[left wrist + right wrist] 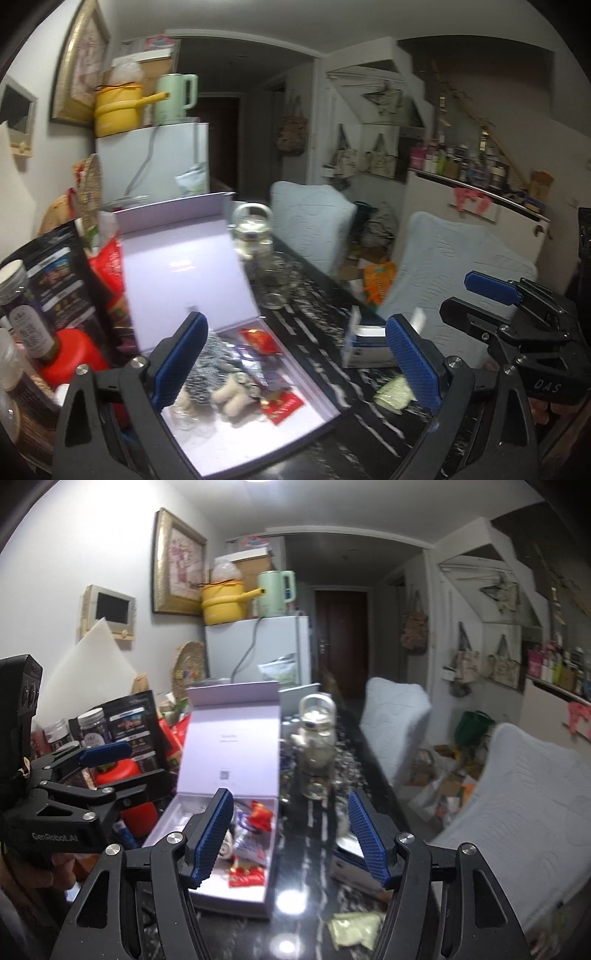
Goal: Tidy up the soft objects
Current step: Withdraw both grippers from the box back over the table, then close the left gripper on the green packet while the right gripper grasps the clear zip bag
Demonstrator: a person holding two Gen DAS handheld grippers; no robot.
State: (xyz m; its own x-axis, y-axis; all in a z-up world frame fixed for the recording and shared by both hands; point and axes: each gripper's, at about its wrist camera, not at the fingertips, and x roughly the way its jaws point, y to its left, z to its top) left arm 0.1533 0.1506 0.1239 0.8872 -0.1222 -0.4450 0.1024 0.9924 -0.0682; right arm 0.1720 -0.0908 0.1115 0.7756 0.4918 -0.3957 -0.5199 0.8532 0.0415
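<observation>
An open lilac gift box [184, 266] [229, 738] lies on the dark marble table [332, 325] with its lid standing up. Inside it lie a grey striped plush toy [218, 365] with cream paws, red packets [258, 339] [247, 877] and a silvery wrapper. My left gripper [295, 360] hovers over the box's right half, jaws wide open and empty; the right wrist view shows it from the side [136, 766]. My right gripper [291, 840] is open and empty above the table, just right of the box. It also shows at the right edge of the left wrist view [476, 302].
A green sachet [393, 391] [354, 928] and a small blue-white carton [365, 347] lie right of the box. Behind the box are a glass teapot [317, 738] and glasses. Jars, snack bags [59, 280] and a red container [74, 354] crowd the left. Two padded chairs [454, 266] line the table's right side.
</observation>
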